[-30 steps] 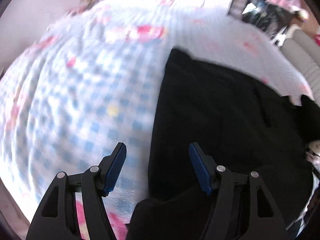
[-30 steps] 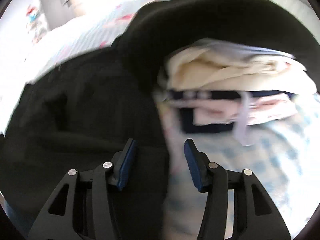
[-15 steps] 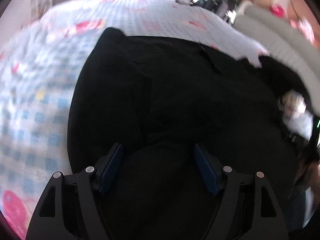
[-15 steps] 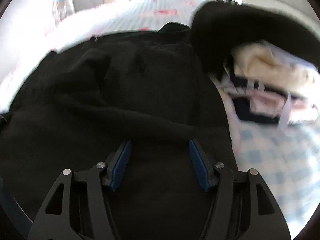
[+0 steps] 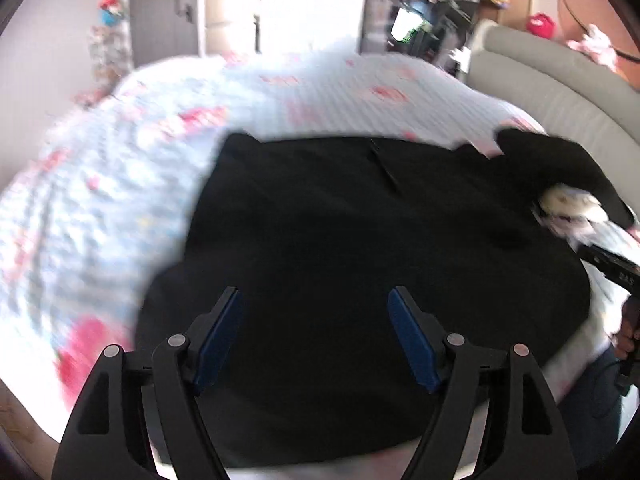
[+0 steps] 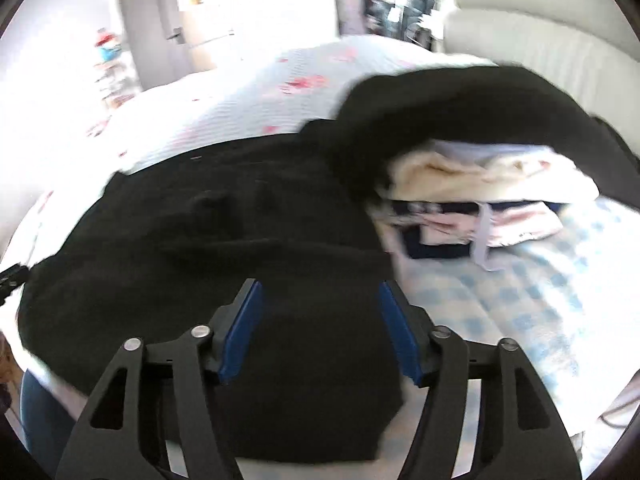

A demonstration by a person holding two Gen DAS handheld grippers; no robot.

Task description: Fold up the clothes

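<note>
Black garment (image 5: 360, 240) spread flat across the middle of the bed (image 5: 120, 200), filling the centre of both views. Bedspread blue-checked with pink blotches, smeared by motion blur at left in the left wrist view.

Left gripper (image 5: 316, 332) hovering over the near edge of the garment, jaws wide apart, nothing pinched between the blue pads (image 5: 218, 340). Right gripper (image 6: 320, 328) also over black cloth at lower centre, jaws opening, pads clear of the fabric as far as can be seen.

Only in the right wrist view: a stack of folded clothes (image 6: 480, 200) at right of centre, cream on top, pink and navy layers below, with one end of the black garment (image 6: 240, 240) draped up over the top of the stack. In the left wrist view that stack (image 5: 568, 208) just a pale scrap peeking out at the right edge.

Only in the left wrist view: a bit of the other black tool (image 5: 608, 268) and a hand (image 5: 630, 328) poking in at far right, cut off by the frame. Grey padded headboard (image 5: 560, 88) upper right, grey door (image 6: 156, 32) upper left in the right view.

Hard to make out: folds and seams in the garment, all swallowed by black. What kind of garment, can't tell. Shelves at top too blurry to read.
</note>
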